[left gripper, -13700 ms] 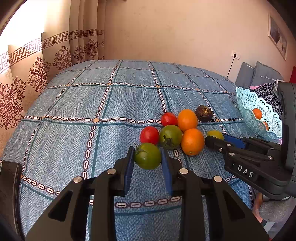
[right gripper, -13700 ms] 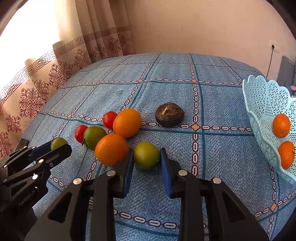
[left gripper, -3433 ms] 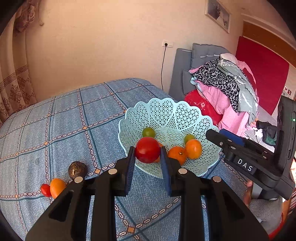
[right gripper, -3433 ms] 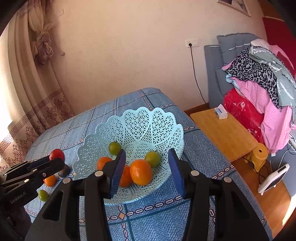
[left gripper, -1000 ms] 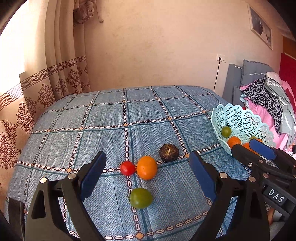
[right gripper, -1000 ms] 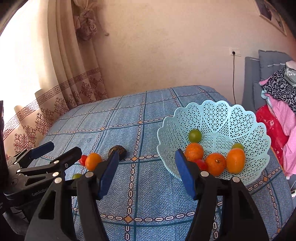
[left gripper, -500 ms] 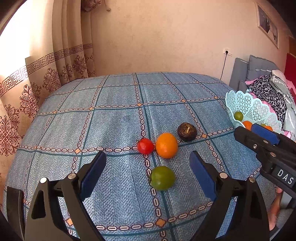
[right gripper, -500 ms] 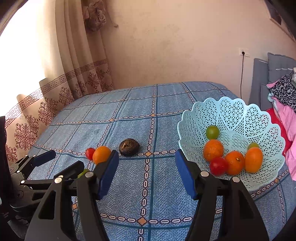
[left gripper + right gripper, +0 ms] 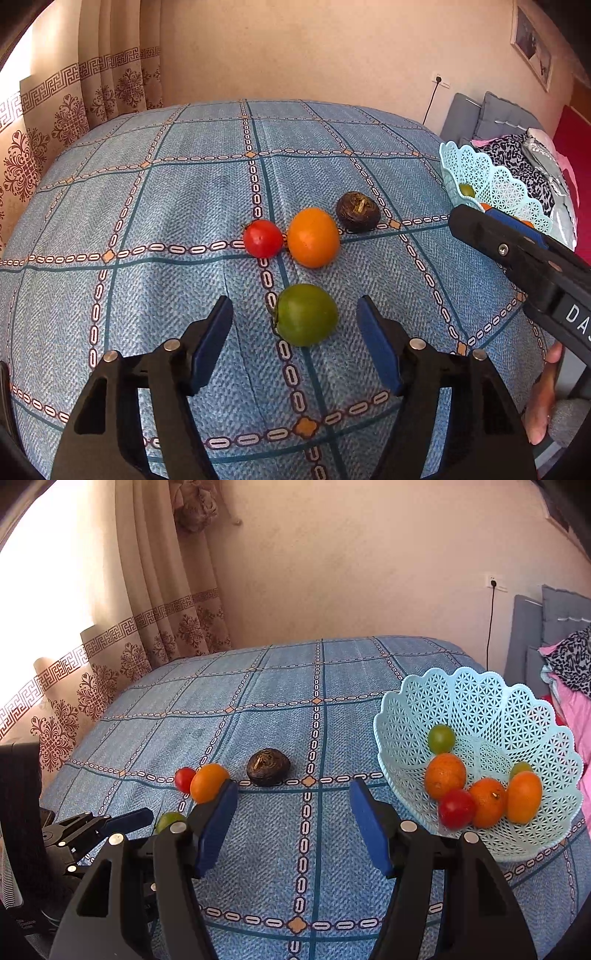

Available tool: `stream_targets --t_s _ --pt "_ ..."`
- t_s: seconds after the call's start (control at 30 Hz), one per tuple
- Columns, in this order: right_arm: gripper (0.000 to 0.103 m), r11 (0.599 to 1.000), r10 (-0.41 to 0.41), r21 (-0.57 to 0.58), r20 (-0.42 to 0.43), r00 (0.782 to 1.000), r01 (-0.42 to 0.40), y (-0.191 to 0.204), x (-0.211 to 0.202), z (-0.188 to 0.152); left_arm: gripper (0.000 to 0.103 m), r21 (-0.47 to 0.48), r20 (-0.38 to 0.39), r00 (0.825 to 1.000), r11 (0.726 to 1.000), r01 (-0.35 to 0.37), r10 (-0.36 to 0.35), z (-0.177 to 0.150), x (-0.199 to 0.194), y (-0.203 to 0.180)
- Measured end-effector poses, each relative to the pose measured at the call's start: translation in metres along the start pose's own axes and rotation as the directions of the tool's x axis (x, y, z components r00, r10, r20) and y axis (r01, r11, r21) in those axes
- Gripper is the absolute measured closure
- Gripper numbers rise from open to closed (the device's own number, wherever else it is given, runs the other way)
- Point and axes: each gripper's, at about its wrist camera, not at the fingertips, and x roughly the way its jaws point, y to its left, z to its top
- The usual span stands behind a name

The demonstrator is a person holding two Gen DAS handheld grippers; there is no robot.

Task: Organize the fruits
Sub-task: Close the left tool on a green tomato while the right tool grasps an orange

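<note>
Both tongs gape empty; green tomato (image 9: pixel 306 319) lies between left tongs (image 9: pixel 295 343).

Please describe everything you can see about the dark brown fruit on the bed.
The dark fruit is round and somewhat flattened, dark brown to almost black, with a rough, wrinkled skin and a small yellowish stem scar on top. It sits upright on the blue patterned bedcover, beside a line of the pattern, alone. The orange lies close on one side, apparently not touching it. The basket stands farther off on the other. Neither hand-held gripper touches it.
</note>
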Motion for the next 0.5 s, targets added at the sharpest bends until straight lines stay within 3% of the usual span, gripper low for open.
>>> stream_targets --t_s 0.13,0.27,0.5 --pt "0.040 1.000 0.008 0.001 -0.009 1.000 -0.008 0.002 0.004 0.001 0.063 -0.011 -0.011 1.000 1.000 0.026 -0.026 -0.001 0.004 0.001" --pt "0.040 1.000 0.019 0.000 -0.020 1.000 -0.019 0.005 0.008 0.001 0.064 -0.033 0.000 0.999 0.999 0.038 -0.038 -0.003 0.002 0.005" --pt "0.040 0.997 0.068 -0.032 -0.079 0.995 -0.071 0.019 0.026 0.000 0.065 -0.061 0.080 0.990 0.992 -0.108 0.113 -0.002 -0.012 0.014"
